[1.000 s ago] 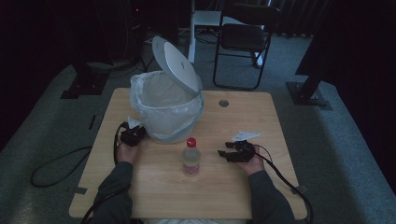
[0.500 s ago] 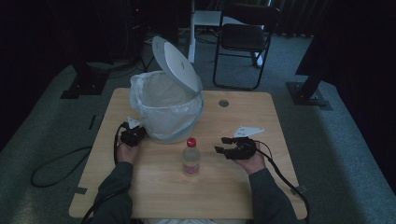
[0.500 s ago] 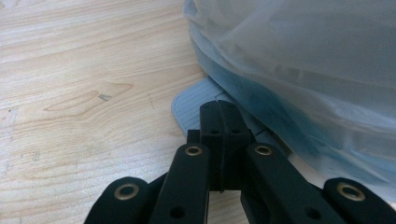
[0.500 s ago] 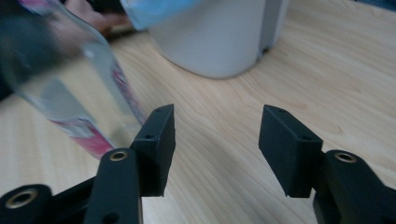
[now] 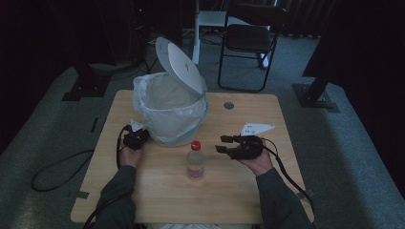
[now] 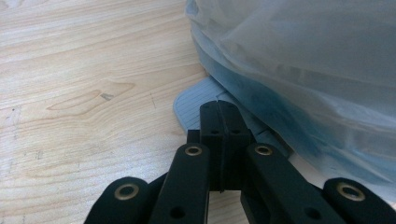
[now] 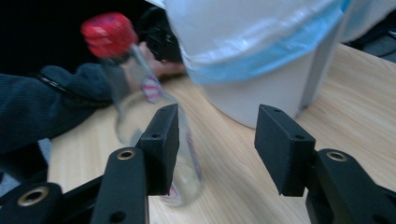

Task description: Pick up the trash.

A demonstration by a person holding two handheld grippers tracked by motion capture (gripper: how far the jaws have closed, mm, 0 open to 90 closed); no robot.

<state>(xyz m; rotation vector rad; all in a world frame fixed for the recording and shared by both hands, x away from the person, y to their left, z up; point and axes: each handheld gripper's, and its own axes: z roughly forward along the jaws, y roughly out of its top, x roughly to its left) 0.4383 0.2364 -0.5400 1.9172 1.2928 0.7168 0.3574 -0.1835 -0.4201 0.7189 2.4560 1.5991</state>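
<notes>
A clear bottle (image 5: 195, 160) with a red cap is seen standing upright near the middle of the desk (image 5: 157, 200), just in front of the bin (image 5: 172, 114). The bin is lined with a pale bag and its lid (image 5: 180, 67) is held up open. The foot pedal (image 6: 194, 105) at the bottom of the bin is pressed on by the left gripper (image 6: 219, 122), and its fingers are shut tight together with nothing between them. The right gripper (image 5: 226, 144) is held to the right of the bottle, apart from it. Its fingers (image 7: 161, 140) have just been closing, but a gap is left between them and nothing is held. The bottle is seen beyond them, not yet between them. So the bin is ready, but the bottle is not yet picked up. It looks like it is meant to be grabbed, lifted and dropped into the bin.
</notes>
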